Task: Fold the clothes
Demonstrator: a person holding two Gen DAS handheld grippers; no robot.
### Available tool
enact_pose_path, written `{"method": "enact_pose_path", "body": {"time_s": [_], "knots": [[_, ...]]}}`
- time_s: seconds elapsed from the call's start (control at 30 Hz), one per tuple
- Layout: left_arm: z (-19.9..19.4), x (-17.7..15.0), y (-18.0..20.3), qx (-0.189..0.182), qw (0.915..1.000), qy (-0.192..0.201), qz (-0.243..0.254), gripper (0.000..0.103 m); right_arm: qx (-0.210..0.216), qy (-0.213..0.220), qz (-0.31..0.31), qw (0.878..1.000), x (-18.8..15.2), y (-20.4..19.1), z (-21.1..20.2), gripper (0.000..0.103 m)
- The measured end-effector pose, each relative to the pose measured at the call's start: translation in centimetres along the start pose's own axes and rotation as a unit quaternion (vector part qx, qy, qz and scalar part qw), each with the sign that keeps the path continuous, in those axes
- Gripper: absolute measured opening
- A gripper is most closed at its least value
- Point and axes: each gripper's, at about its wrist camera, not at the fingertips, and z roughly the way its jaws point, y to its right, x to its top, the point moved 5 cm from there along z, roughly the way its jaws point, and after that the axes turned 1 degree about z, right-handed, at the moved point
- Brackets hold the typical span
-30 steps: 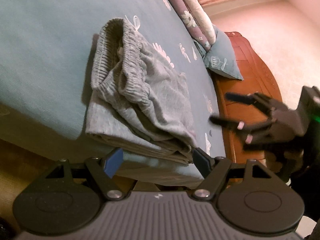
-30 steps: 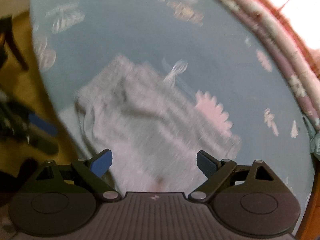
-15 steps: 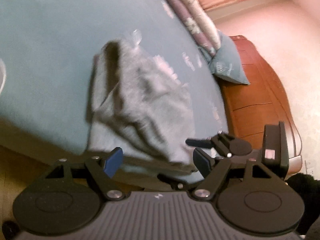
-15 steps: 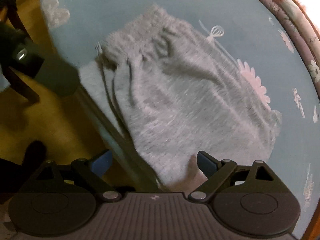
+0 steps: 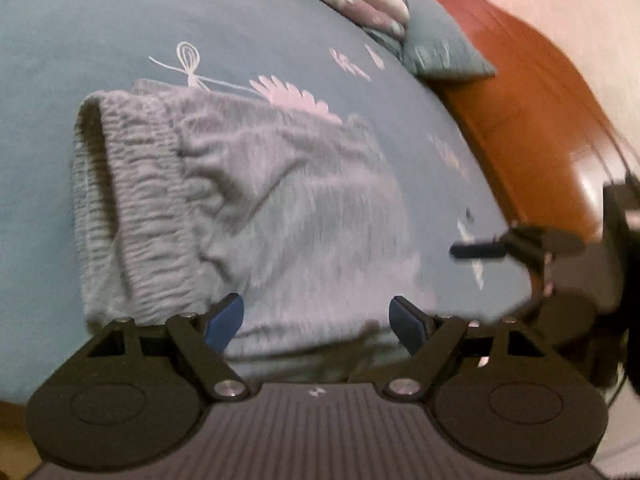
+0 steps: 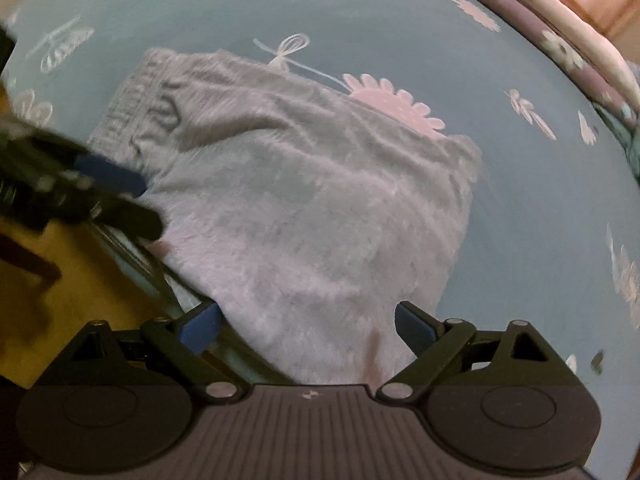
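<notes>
A folded grey garment (image 5: 260,208) with a ribbed elastic waistband on its left lies near the edge of the blue flowered bed sheet (image 5: 80,40). My left gripper (image 5: 316,318) hovers over its near edge, jaws opening, the cloth's edge between the pads but not pressed. In the right wrist view the same garment (image 6: 304,200) fills the middle. My right gripper (image 6: 309,324) stands open over its near corner, pads clear of the cloth. The left gripper's blue fingertip (image 6: 108,176) shows blurred beside the waistband. One right finger (image 5: 480,250) shows at the right, over the sheet.
A reddish wooden bed frame (image 5: 540,120) runs along the right side, with a blue pillow (image 5: 440,48) and a rolled flowered quilt (image 6: 580,60) at the far end. Yellow-brown floor (image 6: 60,300) lies below the mattress edge at the left.
Both grippers have moved in closer over the garment and rolled. The right one has sunk toward its near corner, and the left fingertip has come in beside the waistband.
</notes>
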Motion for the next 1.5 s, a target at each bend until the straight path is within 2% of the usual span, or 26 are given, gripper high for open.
{"method": "enact_pose_path", "body": {"time_s": [0.07, 0.1, 0.2, 0.23, 0.3, 0.4, 0.53, 0.6, 0.63, 0.7, 0.77, 0.83, 0.93, 1.0, 1.03, 1.13, 1.2, 1.27, 1.37, 1.4, 1.43, 1.5], "knots": [[-0.9, 0.1, 0.4, 0.010, 0.9997, -0.020, 0.010, 0.080, 0.011, 0.013, 0.014, 1.000, -0.5, 0.6, -0.6, 0.091], [-1.3, 0.4, 0.7, 0.015, 0.9993, -0.030, 0.013, 0.080, 0.018, 0.021, 0.019, 0.999, -0.8, 0.9, -0.8, 0.077], [-2.6, 1.9, 1.7, 0.028, 0.9985, -0.032, 0.035, 0.080, 0.050, 0.029, 0.065, 0.996, -0.8, 2.1, -1.2, 0.052], [-2.4, 2.4, 1.7, 0.031, 0.9982, -0.032, 0.039, 0.080, 0.064, 0.034, 0.089, 0.993, -0.8, 2.6, -1.4, 0.048], [-1.7, 3.3, 1.8, 0.036, 0.9977, -0.035, 0.045, 0.081, 0.068, 0.021, 0.099, 0.993, -1.0, 2.6, -0.4, 0.037], [-0.2, 3.2, 0.9, 0.051, 0.9965, -0.047, 0.047, 0.081, 0.078, 0.007, 0.092, 0.993, -1.5, 1.8, 1.2, 0.036], [0.7, 2.4, 0.1, 0.063, 0.9953, -0.052, 0.051, 0.079, 0.064, 0.010, 0.089, 0.994, -2.0, 1.1, 3.4, 0.038], [0.4, 2.7, 0.6, 0.079, 0.9936, -0.061, 0.054, 0.074, 0.061, 0.012, 0.083, 0.995, -2.1, 1.1, 3.2, 0.038], [0.1, 3.1, 1.1, 0.089, 0.9922, -0.065, 0.058, 0.074, 0.058, 0.011, 0.076, 0.995, -2.2, 1.1, 2.8, 0.039], [-0.7, 4.5, 2.3, 0.088, 0.9918, -0.050, 0.078, 0.074, 0.062, 0.017, 0.081, 0.995, -2.3, 1.7, 1.4, 0.043], [-0.1, 6.1, 2.7, 0.081, 0.9916, -0.037, 0.093, 0.076, 0.058, 0.024, 0.099, 0.993, -2.7, 2.6, 0.4, 0.056], [0.5, 7.6, 3.1, 0.075, 0.9911, -0.023, 0.108, 0.076, 0.050, 0.021, 0.110, 0.992, -3.0, 3.4, 0.4, 0.057], [3.1, 8.9, 1.1, 0.116, 0.9837, -0.024, 0.135, 0.075, 0.042, 0.013, 0.122, 0.992, -3.2, 4.2, 0.9, 0.057], [3.8, 9.6, -0.2, 0.125, 0.9819, -0.024, 0.140, 0.056, 0.049, 0.013, 0.132, 0.990, -3.1, 4.5, 1.0, 0.057], [4.1, 9.9, -0.9, 0.128, 0.9811, -0.024, 0.143, 0.054, 0.048, 0.011, 0.133, 0.990, -3.1, 4.7, 1.1, 0.057], [3.3, 11.4, -1.1, 0.141, 0.9804, -0.016, 0.137, 0.054, 0.044, 0.006, 0.137, 0.990, -3.3, 5.1, 1.3, 0.057], [1.6, 12.5, -0.1, 0.156, 0.9761, 0.016, 0.151, 0.064, 0.044, 0.003, 0.140, 0.989, -3.7, 5.3, 1.1, 0.059], [0.7, 13.2, 0.2, 0.136, 0.9805, 0.029, 0.139, 0.067, 0.042, 0.003, 0.146, 0.988, -3.7, 5.6, 1.1, 0.059], [1.4, 12.7, 1.0, 0.098, 0.9827, 0.024, 0.155, 0.067, 0.043, 0.004, 0.157, 0.987, -3.3, 5.8, 1.3, 0.061], [2.0, 12.2, 1.0, 0.100, 0.9810, 0.014, 0.166, 0.068, 0.045, 0.002, 0.159, 0.986, -3.1, 5.8, 1.5, 0.061], [2.5, 11.6, 0.7, 0.116, 0.9776, 0.004, 0.176, 0.068, 0.046, 0.002, 0.160, 0.986, -3.0, 5.9, 1.5, 0.061], [3.5, 10.8, -1.6, 0.181, 0.9674, -0.008, 0.177, 0.064, 0.048, 0.002, 0.160, 0.986, -2.7, 6.0, 1.7, 0.061]]}}
